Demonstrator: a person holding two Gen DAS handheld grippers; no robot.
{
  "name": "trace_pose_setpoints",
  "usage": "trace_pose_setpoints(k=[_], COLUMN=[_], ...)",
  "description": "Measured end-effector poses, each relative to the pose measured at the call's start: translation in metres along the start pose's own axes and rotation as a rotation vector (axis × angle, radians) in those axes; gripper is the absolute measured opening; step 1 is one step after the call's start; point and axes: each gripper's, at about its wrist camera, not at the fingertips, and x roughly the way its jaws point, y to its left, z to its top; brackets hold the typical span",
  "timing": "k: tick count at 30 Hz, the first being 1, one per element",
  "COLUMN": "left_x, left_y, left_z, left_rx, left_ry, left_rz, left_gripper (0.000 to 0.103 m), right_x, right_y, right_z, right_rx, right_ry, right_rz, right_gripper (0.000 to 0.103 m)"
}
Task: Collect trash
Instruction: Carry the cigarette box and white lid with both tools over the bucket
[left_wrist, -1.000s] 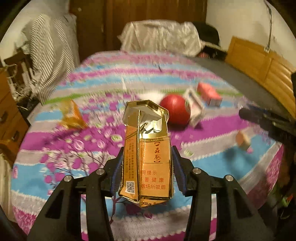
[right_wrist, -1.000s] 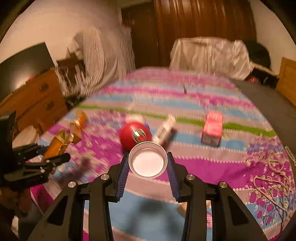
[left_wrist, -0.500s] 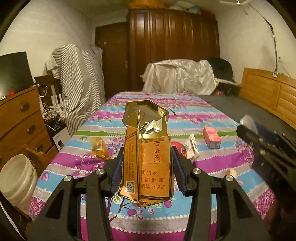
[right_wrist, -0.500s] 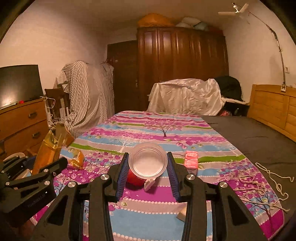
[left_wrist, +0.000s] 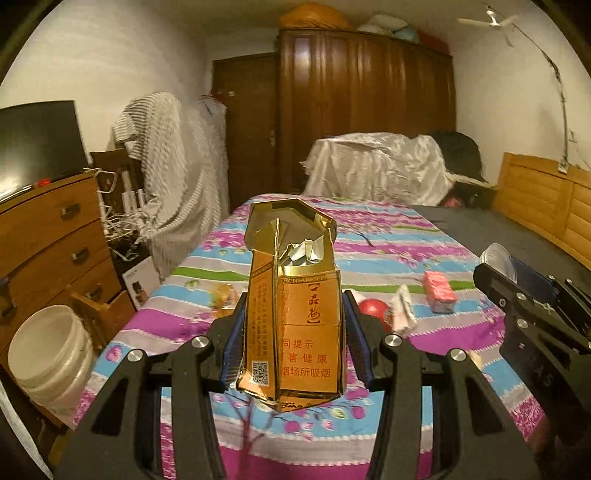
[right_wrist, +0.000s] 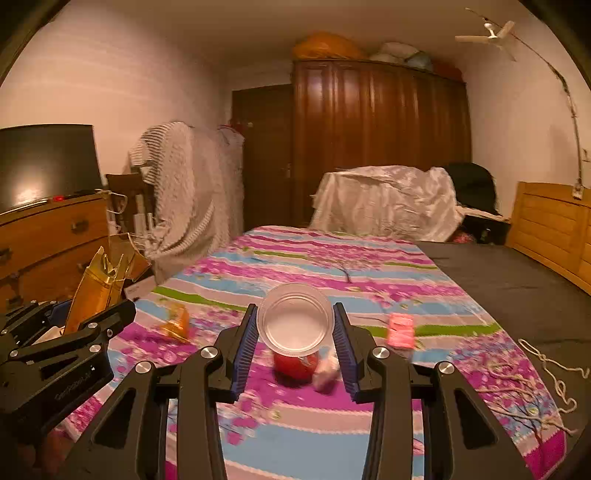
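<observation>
My left gripper (left_wrist: 293, 347) is shut on an opened gold cigarette pack (left_wrist: 295, 314), held upright above the near edge of the bed; the pack also shows in the right wrist view (right_wrist: 96, 291). My right gripper (right_wrist: 295, 347) is shut on a clear plastic cup (right_wrist: 295, 319), its mouth facing the camera; the cup shows at the right of the left wrist view (left_wrist: 498, 258). On the striped bedspread (right_wrist: 332, 266) lie a red ball-like object (right_wrist: 295, 363), a crumpled white wrapper (right_wrist: 327, 369), a pink box (right_wrist: 400, 328) and an orange wrapper (right_wrist: 177, 323).
A white bucket (left_wrist: 51, 354) stands on the floor at the left beside a wooden dresser (left_wrist: 48, 236). A cord (right_wrist: 546, 365) lies on the bed's right side. A wooden headboard (right_wrist: 554, 225) runs along the right. A wardrobe (right_wrist: 376, 140) stands at the back.
Both grippers rose and tilted up from looking down at the bedspread to looking across the room, each still holding its item. The bucket came into the left wrist view.
</observation>
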Motion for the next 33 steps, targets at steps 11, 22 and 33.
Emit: trace_pose_setpoints(k=[11,22,33], left_x=[-0.011,-0.030,-0.047], left_y=[0.093,0.199,0.287], left_z=[0.016,0.017,0.011], left_rx=[-0.082,-0.166,-0.240], left_ry=[-0.031,-0.036,-0.020], left_rz=[0.170,0.369,0.508], left_gripper=[0.046,0.046,0.046], right_x=[0.029,0.062,0.074], right_y=[0.106,0.261,0.408], right_z=[0.046,0.078,0.091], right_rx=[-0.065,-0.152,-0.241], right_ry=[-0.019,0.008,0.056], right_rz=[0.180,0.410,0.569], right_gripper=[0.041,0.041,0.041])
